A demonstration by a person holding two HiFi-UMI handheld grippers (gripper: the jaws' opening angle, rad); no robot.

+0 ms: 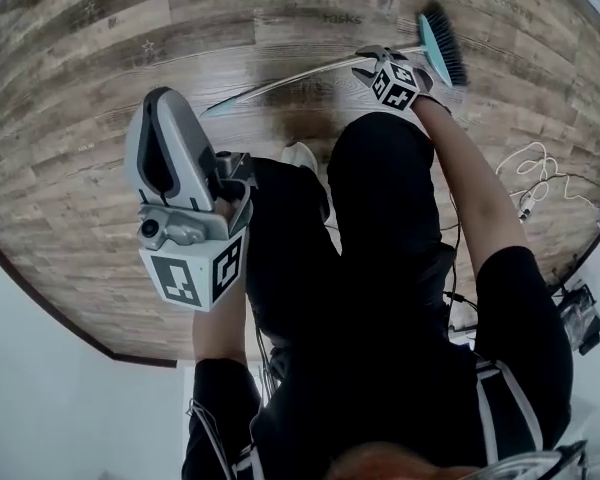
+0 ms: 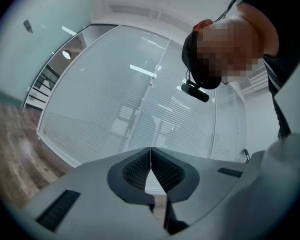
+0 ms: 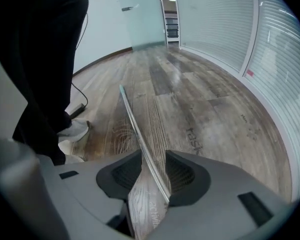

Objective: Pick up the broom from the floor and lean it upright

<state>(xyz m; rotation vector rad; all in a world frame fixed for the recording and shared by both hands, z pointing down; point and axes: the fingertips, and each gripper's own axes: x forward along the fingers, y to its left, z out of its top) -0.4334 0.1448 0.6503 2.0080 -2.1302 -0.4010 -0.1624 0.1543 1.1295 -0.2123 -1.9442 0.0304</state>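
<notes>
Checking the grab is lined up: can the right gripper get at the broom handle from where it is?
Probably yes. The right gripper has its jaws apart astride the broom handle lying on the floor, with nothing else between; closing should catch it.

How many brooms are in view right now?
1. The teal-headed broom with a thin metal handle lies on the wooden floor, its handle between the right gripper's open jaws. None seems hidden.

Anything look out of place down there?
The broom lies flat on the floor, its handle between the right gripper's open jaws, not gripped. A loose white cable sprawls nearby.
</notes>
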